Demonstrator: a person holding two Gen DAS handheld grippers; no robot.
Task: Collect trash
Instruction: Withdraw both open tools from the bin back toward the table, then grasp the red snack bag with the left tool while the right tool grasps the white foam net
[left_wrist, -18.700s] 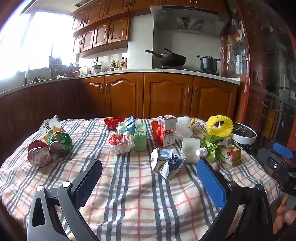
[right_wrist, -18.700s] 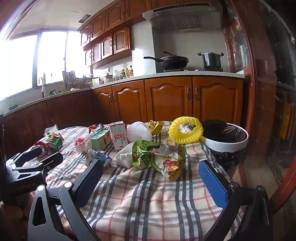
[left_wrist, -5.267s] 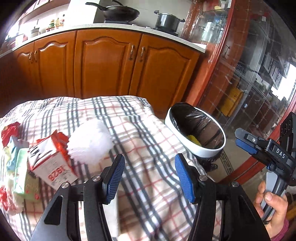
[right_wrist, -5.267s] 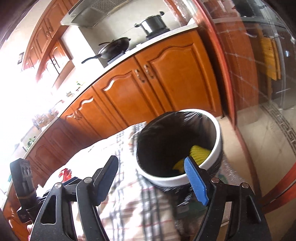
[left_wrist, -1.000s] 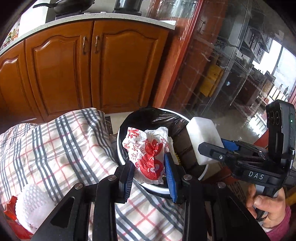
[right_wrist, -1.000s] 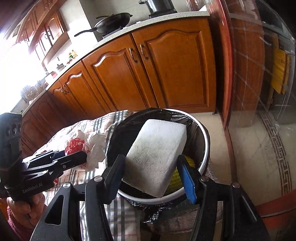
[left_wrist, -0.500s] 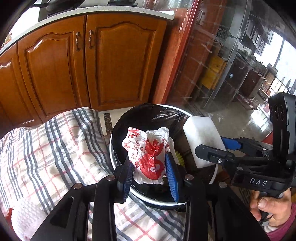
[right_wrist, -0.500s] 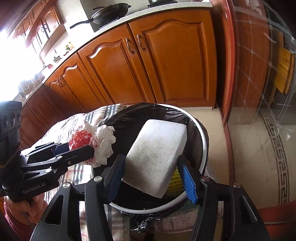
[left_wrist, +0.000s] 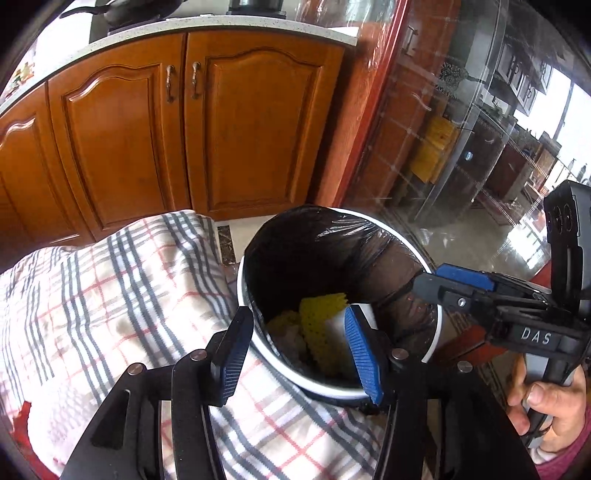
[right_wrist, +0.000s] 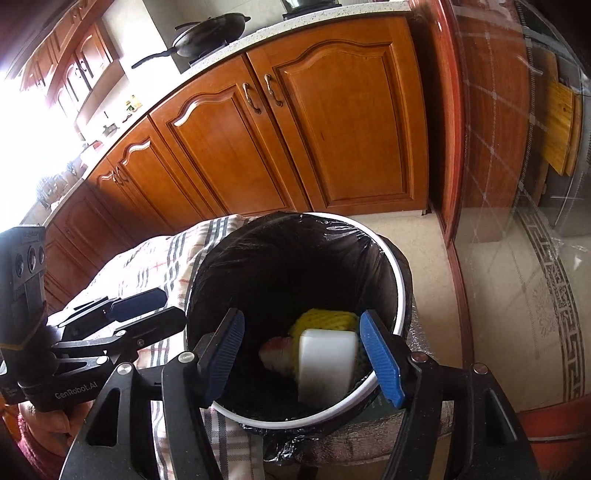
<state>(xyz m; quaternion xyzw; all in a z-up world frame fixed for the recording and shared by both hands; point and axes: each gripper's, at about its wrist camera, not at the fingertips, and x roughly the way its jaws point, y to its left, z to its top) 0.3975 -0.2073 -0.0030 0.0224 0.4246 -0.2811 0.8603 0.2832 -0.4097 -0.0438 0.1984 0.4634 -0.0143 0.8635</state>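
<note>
Wooden cabinets (right_wrist: 295, 147) under a pale worktop fill the back of the kitchen, with a wok (right_wrist: 207, 27) on the hob and a glass door (right_wrist: 517, 147) framed in red wood to the right. Tiled floor (right_wrist: 498, 295) lies open between the cabinets, the door and the bin. The desk (left_wrist: 129, 277), under a checked cloth, slopes off at its rounded edge, and the white bin (right_wrist: 400, 306) with its black liner stands just beside that edge, lower than the cloth.

Both tools hang over the bin mouth, clear of its rim. The left tool (left_wrist: 299, 354) has its blue pads apart with nothing between them, its jaws having just been opening. The right tool (right_wrist: 301, 356) is likewise spread and empty, jaws just opened wider.

Down in the bin lie the white foam block (right_wrist: 325, 362), the yellow foam net (left_wrist: 321, 325) behind it, and the red-and-white wrapper (right_wrist: 277, 354) at its left.
</note>
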